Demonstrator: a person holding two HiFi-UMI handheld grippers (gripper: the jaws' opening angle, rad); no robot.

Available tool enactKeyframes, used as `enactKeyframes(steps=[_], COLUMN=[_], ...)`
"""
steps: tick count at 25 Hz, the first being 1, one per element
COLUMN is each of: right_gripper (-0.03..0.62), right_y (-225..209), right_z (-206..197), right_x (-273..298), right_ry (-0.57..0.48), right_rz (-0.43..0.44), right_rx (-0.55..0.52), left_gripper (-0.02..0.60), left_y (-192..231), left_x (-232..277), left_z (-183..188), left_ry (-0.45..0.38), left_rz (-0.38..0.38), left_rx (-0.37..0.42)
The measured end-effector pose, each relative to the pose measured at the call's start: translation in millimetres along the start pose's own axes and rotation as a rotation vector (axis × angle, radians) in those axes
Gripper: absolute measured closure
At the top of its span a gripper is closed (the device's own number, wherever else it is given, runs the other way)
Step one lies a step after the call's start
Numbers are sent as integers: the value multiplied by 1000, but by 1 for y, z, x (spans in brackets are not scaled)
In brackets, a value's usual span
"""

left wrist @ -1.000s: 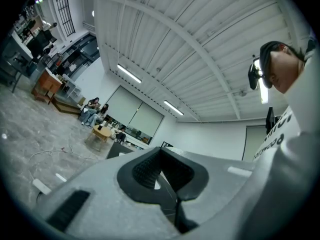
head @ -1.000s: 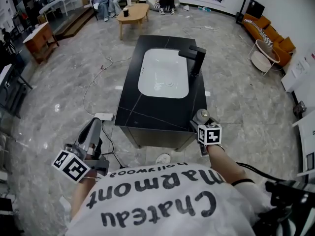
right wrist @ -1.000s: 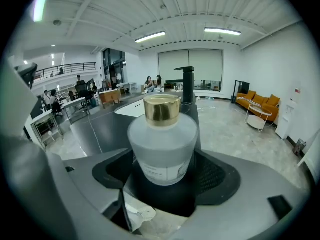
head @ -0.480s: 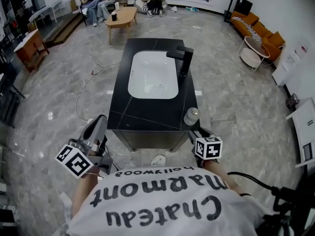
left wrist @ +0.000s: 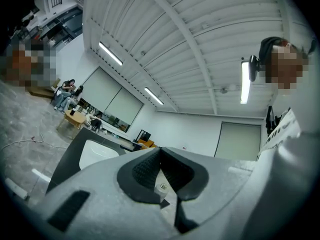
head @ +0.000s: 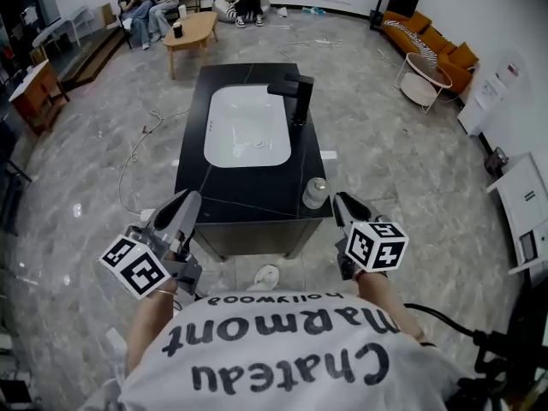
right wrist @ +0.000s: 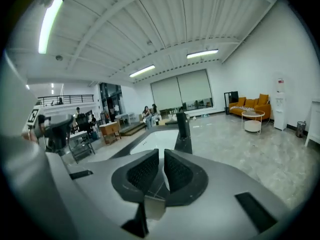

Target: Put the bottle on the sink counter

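The bottle (head: pixel 315 193) stands upright on the dark surface (head: pixel 248 197), off the near right corner of the white basin (head: pixel 247 127) and close to the surface's front edge. To my eye the placing is done and what is left is getting clear. The bottle sits near that edge, so the right gripper (head: pixel 344 205) should come straight back toward the person, without swinging sideways into the bottle, and the left should stay off the surface.

The right gripper hovers just nearer the person than the bottle, beyond the basin's near right corner, and is apart from the bottle. Its fingers (right wrist: pixel 145 171) stand narrow, with only a slit between them and nothing in it. The left gripper (head: pixel 184 205) hangs off the basin's near left side, by the front left corner of the surface, with its fingers pressed together and empty. The tap (head: pixel 297 97) stands at the basin's far right.

A second ago the bottle was between the right gripper's fingers, at the corner of the surface near the basin's near right. Now it stands free, and that gripper has drawn back from it. Its fingers have just been closing on nothing. The left gripper has moved closer to the front left corner.
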State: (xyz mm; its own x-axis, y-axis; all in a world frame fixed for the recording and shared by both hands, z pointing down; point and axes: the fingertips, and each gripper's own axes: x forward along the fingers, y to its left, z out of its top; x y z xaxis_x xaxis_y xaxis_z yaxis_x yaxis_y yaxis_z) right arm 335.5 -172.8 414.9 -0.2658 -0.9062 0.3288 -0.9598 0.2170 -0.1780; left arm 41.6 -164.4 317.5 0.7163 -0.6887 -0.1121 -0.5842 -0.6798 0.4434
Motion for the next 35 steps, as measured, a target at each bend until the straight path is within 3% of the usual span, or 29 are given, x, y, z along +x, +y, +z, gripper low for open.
enactKeyframes(steps=[4, 9, 17, 27, 35], right_gripper=[568, 569, 571, 577, 577], right_y=[10, 15, 13, 43, 57], right_z=[42, 66, 64, 71, 66], right_x=[-19, -34, -43, -49, -51], right_ry=[-114, -176, -188, -222, -207], right_rz=[31, 20, 13, 34, 36], right_rx=[-19, -100, -86, -107, -129], left_gripper=[566, 566, 566, 566, 566], left_y=[-12, -17, -24, -25, -21], left_x=[6, 2, -13, -50, -59], left_z=[-7, -7, -11, -6, -2], left_ry=[19, 9, 18, 21, 16], left_rz=[-1, 24, 41, 82, 70], left_rx=[45, 81, 83, 94, 82])
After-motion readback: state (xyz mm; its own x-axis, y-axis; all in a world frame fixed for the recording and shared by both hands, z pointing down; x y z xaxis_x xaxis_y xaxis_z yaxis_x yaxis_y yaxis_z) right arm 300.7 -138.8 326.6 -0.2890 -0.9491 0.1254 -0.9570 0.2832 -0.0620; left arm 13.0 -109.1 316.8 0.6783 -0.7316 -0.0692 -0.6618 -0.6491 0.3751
